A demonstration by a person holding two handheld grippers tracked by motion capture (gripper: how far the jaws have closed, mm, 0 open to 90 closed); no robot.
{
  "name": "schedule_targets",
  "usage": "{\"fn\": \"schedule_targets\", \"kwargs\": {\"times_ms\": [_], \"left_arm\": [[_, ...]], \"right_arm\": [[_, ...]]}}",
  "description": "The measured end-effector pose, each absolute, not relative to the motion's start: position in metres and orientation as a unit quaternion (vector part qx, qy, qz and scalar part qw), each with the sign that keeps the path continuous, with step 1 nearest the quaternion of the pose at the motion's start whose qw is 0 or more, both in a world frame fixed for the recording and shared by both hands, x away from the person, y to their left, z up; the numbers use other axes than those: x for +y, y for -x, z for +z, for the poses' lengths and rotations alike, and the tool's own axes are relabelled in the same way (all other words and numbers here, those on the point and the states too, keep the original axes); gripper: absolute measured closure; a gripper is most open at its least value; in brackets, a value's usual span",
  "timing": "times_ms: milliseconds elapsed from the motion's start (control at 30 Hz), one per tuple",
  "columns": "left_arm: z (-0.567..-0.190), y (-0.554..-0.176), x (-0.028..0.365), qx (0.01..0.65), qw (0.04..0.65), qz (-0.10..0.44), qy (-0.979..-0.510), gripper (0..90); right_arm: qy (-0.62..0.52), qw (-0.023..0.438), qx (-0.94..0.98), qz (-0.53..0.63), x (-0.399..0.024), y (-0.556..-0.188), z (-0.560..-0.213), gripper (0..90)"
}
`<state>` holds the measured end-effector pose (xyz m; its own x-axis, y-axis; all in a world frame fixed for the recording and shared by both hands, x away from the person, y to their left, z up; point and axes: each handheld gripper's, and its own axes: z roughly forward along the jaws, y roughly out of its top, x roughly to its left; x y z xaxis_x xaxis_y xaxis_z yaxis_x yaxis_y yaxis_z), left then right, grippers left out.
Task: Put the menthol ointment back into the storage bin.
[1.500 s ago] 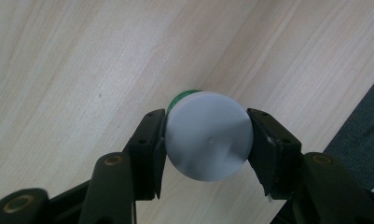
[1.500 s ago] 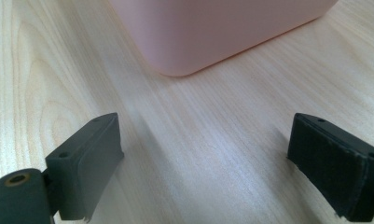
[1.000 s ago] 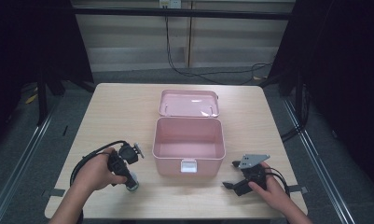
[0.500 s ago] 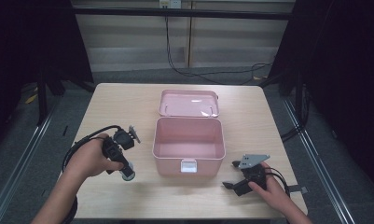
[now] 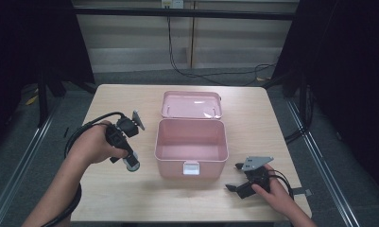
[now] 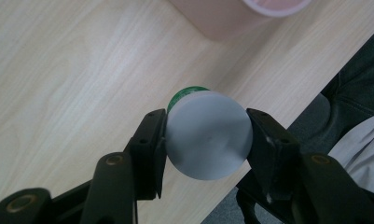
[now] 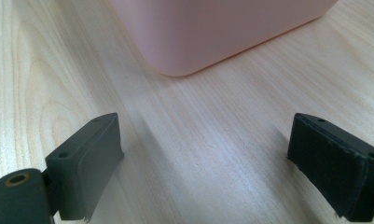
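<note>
My left gripper points down, left of the pink box, and is shut on a small round white container with a green end. In the left gripper view the container's white face fills the gap between the two pads, and my left gripper holds it above the wooden table. My right gripper rests low at the front right of the box. Its jaws stand wide apart in the right gripper view, and between them my right gripper has only bare wood.
The pink box stands open in the middle of the table, and its inside looks bare. Its lid lies flat just behind it. A corner of the box is close ahead of the right jaws. Black cables trail from both grippers.
The left hand has lifted the gripper and the white container up off the table and slightly to the left. The right hand has stayed put.
</note>
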<state>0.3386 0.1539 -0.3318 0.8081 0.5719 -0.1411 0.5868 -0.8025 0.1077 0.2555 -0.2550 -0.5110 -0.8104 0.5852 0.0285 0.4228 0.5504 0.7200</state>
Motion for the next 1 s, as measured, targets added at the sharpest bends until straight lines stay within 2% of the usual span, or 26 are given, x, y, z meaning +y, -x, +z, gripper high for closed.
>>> {"fn": "schedule_targets", "kwargs": {"times_ms": [567,1000], "left_arm": [[-0.303,-0.363,0.139,0.312,0.078,-0.039,-0.946,50.2],[-0.282,-0.378,0.108,0.323,0.082,-0.035,-0.942,50.2]], "right_arm": [[-0.288,0.108,0.874,0.376,-0.255,-0.256,-0.511,9.4],[-0.289,0.108,0.874,0.375,-0.255,-0.255,-0.511,9.4]]}}
